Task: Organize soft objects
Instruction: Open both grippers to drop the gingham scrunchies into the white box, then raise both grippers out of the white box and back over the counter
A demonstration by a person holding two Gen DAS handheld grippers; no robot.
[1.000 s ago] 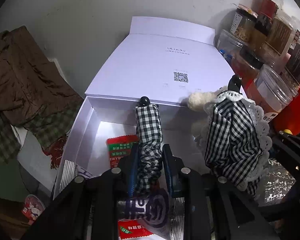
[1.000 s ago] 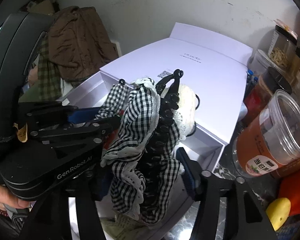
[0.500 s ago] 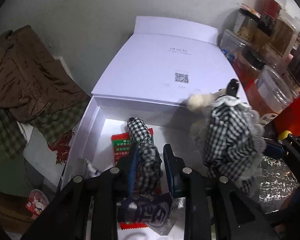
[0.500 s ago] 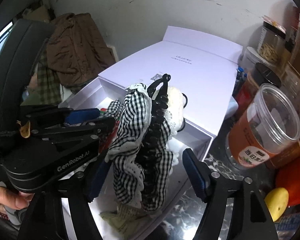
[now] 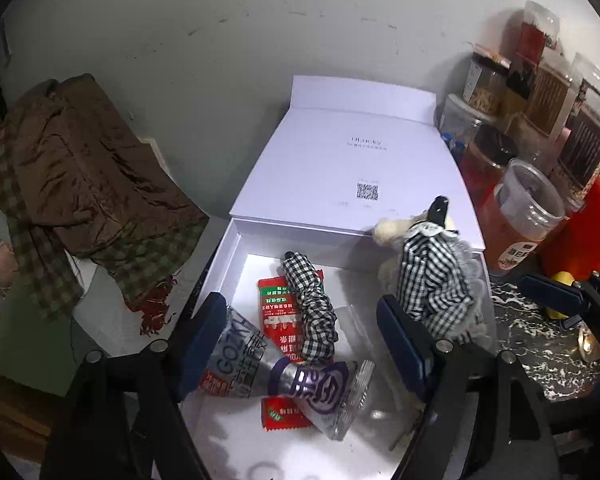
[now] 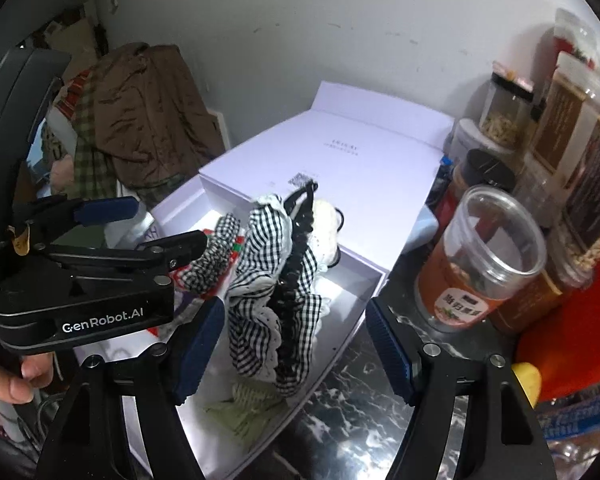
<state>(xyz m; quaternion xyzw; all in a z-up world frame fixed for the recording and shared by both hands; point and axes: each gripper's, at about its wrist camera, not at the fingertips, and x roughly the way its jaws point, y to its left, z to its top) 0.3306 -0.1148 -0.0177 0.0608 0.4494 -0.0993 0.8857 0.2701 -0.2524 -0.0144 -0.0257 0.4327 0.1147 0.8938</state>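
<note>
left hand-held gripper (image 5: 304, 332) spread wide over the open white box (image 5: 228, 256), gripping nothing. in that gap, on the box floor: silver-purple packet (image 5: 284, 372) near the left finger, red sachet (image 5: 278, 312) partly under it, gingham scrunchie (image 5: 312, 312) lying across the sachet, free of both fingers. left of the box, brown jacket (image 5: 80, 168) heaped over green plaid cloth. behind the tray, box lid (image 5: 360, 164) closed flat, qr code on top. at the right wall of the box, gingham clip (image 5: 432, 280) with lace trim, upright, black teeth tip poking above, cream fluffy thing (image 5: 384, 232) just behind it.

right hand-held gripper (image 6: 296, 344) likewise wide apart, holding nothing; clip (image 6: 280, 280) standing between the fingers, touching neither as far as can be told, bottom end inside the box by its right edge. pale green knit piece (image 6: 240, 404) in the box below the clip. scrunchie (image 6: 216, 252) visible past the left tool's finger. further right, dark marbled table (image 6: 348, 392), clear jar (image 6: 484, 264) with red-brown contents, more jars stacked behind, red container at the far right, something yellow beside it.
</note>
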